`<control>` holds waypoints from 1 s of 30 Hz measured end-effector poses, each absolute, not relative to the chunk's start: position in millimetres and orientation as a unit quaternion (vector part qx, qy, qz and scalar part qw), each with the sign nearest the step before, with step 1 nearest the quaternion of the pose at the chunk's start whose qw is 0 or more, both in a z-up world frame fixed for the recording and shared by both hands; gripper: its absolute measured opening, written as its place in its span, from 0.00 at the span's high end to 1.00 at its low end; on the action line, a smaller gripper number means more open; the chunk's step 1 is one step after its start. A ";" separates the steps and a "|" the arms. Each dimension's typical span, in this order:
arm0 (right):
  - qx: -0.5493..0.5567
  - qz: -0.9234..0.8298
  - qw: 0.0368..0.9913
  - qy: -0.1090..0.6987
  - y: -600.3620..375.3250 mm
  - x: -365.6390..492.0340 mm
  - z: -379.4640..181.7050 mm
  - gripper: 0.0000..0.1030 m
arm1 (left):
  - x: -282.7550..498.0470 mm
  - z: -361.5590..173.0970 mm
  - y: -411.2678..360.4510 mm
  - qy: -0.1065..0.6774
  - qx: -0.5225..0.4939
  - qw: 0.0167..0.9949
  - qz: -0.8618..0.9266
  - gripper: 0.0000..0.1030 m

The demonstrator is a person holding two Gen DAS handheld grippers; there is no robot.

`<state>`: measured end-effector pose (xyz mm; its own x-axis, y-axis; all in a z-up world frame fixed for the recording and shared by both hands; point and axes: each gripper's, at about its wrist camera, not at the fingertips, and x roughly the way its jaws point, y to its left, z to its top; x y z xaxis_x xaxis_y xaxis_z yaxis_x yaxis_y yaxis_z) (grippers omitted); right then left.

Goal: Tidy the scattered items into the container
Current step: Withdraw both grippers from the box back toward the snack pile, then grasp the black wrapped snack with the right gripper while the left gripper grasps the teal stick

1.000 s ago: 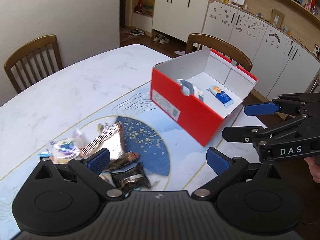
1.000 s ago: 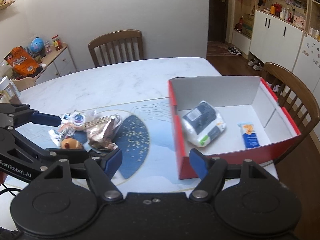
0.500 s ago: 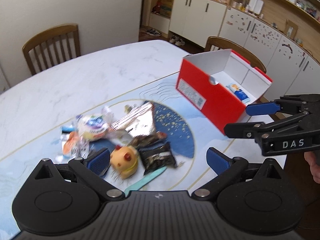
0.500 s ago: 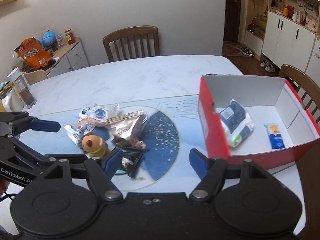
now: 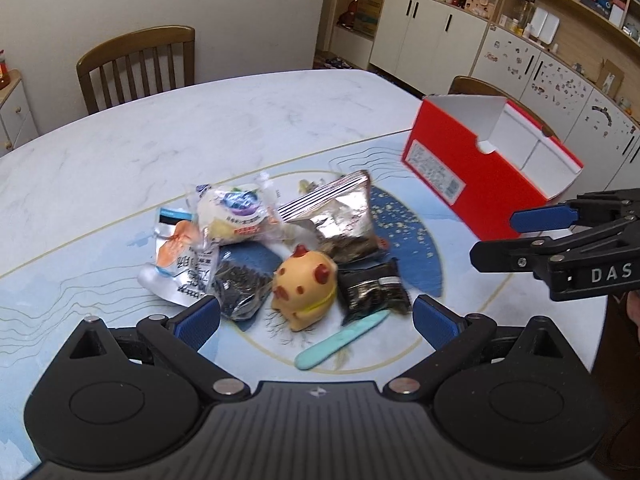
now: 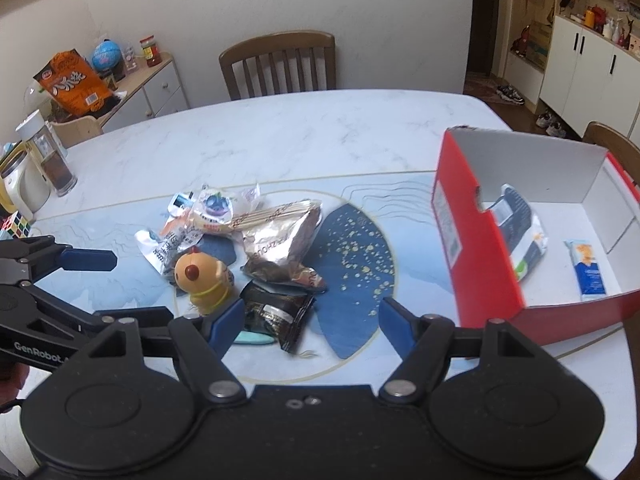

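Two claws: the left claw (image 5: 316, 318) and the right claw (image 6: 312, 322) both stand apart, holding nothing.
Pile: snack packets and a yellow toy (image 5: 304, 286) lie heaped on the surface (image 5: 200, 128).
Container: red box (image 6: 472, 240), well right of the pile, with two packets inside.

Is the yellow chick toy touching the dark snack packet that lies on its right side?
Touching. In the left wrist view the yellow chick toy presses against the edge of the dark snack packet, with no mat visible between them.
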<state>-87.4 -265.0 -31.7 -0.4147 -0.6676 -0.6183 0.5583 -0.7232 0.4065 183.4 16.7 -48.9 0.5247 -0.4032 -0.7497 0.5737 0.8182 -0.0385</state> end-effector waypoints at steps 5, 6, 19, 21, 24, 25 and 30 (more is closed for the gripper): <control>0.410 -0.829 0.374 -0.062 -282.1 -90.5 -40.5 0.29 | 191.0 -63.5 23.8 0.405 0.110 0.863 -0.281 0.00; 0.412 -0.828 0.376 -0.061 -285.0 -91.1 -42.5 0.29 | 191.9 -65.5 24.3 0.404 0.112 0.863 -0.283 0.00; 0.442 -0.809 0.386 -0.037 -317.7 -102.8 -66.9 0.29 | 188.1 -100.5 19.3 0.382 0.164 0.848 -0.329 0.00; 0.444 -0.807 0.389 -0.034 -323.6 -104.0 -68.7 0.29 | 186.0 -104.6 16.4 0.376 0.172 0.842 -0.347 0.00; 0.447 -0.803 0.392 -0.031 -332.0 -106.6 -71.2 0.29 | 187.5 -111.2 12.6 0.375 0.180 0.835 -0.362 0.01; 0.449 -0.802 0.393 -0.031 -334.7 -107.4 -72.0 0.29 | 188.4 -113.1 12.0 0.375 0.181 0.834 -0.363 0.01; 0.454 -0.798 0.395 -0.032 -348.6 -110.2 -76.5 0.29 | 191.7 -118.4 7.8 0.369 0.192 0.827 -0.378 0.01</control>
